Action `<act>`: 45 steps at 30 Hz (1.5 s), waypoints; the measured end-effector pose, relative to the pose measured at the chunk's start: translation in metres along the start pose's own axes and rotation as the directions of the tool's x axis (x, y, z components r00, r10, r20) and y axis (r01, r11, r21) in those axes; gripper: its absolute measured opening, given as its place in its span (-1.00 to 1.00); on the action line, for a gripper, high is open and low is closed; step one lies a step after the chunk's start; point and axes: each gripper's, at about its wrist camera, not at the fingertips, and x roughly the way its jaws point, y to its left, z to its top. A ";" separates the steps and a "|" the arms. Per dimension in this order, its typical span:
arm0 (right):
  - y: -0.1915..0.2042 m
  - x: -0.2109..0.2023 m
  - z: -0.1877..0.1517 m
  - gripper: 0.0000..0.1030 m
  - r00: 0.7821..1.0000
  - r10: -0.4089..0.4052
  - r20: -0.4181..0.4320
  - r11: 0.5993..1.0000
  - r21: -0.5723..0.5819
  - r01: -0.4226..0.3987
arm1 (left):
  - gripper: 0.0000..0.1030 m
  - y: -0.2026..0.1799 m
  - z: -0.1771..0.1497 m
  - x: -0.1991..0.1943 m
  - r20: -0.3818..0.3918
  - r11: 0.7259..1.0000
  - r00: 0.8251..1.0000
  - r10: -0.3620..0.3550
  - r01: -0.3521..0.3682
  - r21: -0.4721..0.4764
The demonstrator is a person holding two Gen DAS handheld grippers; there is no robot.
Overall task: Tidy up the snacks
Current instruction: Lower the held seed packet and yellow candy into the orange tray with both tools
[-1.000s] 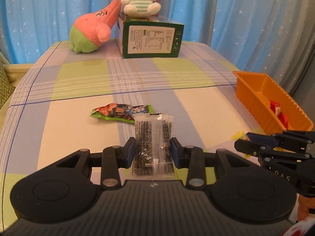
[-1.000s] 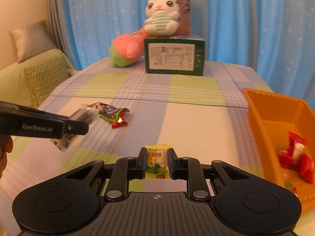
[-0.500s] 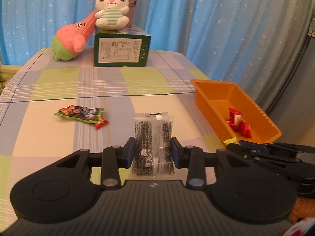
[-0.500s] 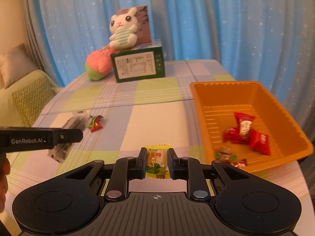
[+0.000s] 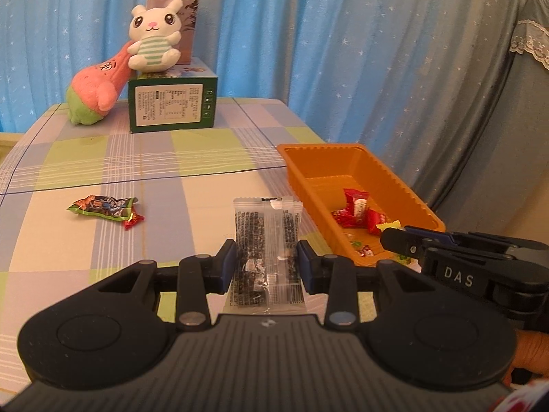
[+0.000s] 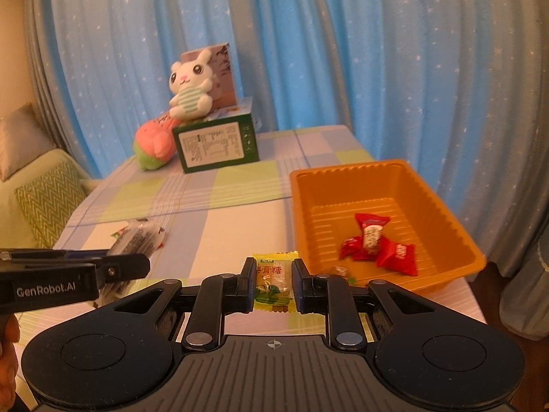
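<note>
My left gripper [image 5: 267, 264] is shut on a clear black-printed snack packet [image 5: 267, 240], held above the table left of the orange tray [image 5: 384, 171]. My right gripper [image 6: 273, 276] is shut on a yellow-green candy [image 6: 273, 281], held just left of the tray's near corner [image 6: 456, 274]. Red candies [image 6: 374, 243] lie in the tray. A green-and-red snack wrapper [image 5: 103, 207] lies on the checked tablecloth at the left. The right gripper also shows at the right of the left wrist view [image 5: 394, 240]. The left gripper shows at the left of the right wrist view [image 6: 137, 264].
A green box [image 5: 171, 106] with a white bunny plush [image 5: 154, 44] on it and a pink-green plush [image 5: 96, 96] beside it stand at the table's far end. Blue curtains hang behind. A sofa with cushions [image 6: 44, 199] is to the left.
Both grippers have swung right toward the orange tray while holding their snacks. The tray now sits closer and more central in both views.
</note>
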 end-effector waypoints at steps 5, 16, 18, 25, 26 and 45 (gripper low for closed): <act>-0.013 -0.018 0.003 -0.58 1.000 -0.020 0.020 1.000 0.014 0.020 | -0.34 -0.020 0.004 -0.005 0.010 1.000 1.000 -0.018 0.018 0.018; -0.046 -0.039 0.008 -0.57 0.996 -0.076 0.039 0.997 0.034 0.075 | -0.34 -0.053 0.010 0.004 -0.002 0.998 0.999 -0.044 0.044 0.038; -0.052 -0.042 0.009 -0.58 0.995 -0.088 0.041 0.996 0.033 0.087 | -0.34 -0.059 0.012 0.008 -0.010 0.998 0.999 -0.049 0.049 0.039; -0.071 -0.049 0.014 -0.57 0.992 -0.121 0.047 0.992 0.038 0.119 | -0.34 -0.081 0.015 0.017 -0.025 0.996 0.997 -0.072 0.073 0.046; -0.073 -0.050 0.014 -0.58 0.991 -0.124 0.048 0.992 0.037 0.122 | -0.34 -0.084 0.016 0.019 -0.027 0.996 0.997 -0.075 0.076 0.049; -0.097 -0.032 0.032 -0.57 0.989 -0.142 0.028 0.990 0.024 0.141 | -0.34 -0.106 0.027 0.057 -0.080 0.991 0.991 -0.110 0.116 0.072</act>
